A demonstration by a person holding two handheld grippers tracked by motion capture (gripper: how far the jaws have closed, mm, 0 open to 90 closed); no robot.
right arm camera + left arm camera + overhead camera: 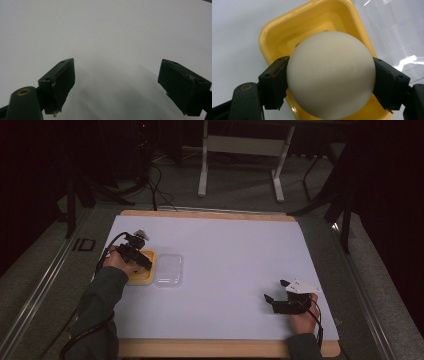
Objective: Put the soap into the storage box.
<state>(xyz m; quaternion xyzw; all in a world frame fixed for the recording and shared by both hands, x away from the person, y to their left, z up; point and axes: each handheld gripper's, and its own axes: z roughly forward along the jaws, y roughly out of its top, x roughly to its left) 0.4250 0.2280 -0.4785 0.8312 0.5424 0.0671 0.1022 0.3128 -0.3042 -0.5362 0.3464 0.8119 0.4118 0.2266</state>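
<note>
White ball (331,75) sat clamped between the jaws of your left gripper (331,80), one black pad pressed on each flank, and it hung directly over the yellow tray (287,27) at the left side of the white table (230,255). From the left gripper view the ball covered the tray's middle: yellow rim showed beyond it on the far side and at both flanks, so the thing lay straight ahead of the fingers and in line with the hollow. I could not tell whether its underside already touched the tray floor or hovered just above it; the ball itself hid that gap. Being round, it had no long axis to line up, so the move ahead seemed to turn only on that one relation, ball centred above the hollow.

In the high view your left gripper (136,251) reached across the yellow tray (142,275), and a clear lid (168,270) lay flat just to the right of it, touching or nearly so. That lid was far nearer your left hand than your right.

Your right gripper (276,292) rested well apart, near the right front of the table, its jaws spread wide with nothing between them; the right gripper view showed its pads (60,82) over bare white surface. Letting go would likely seat the ball, provided you kept it centred.
</note>
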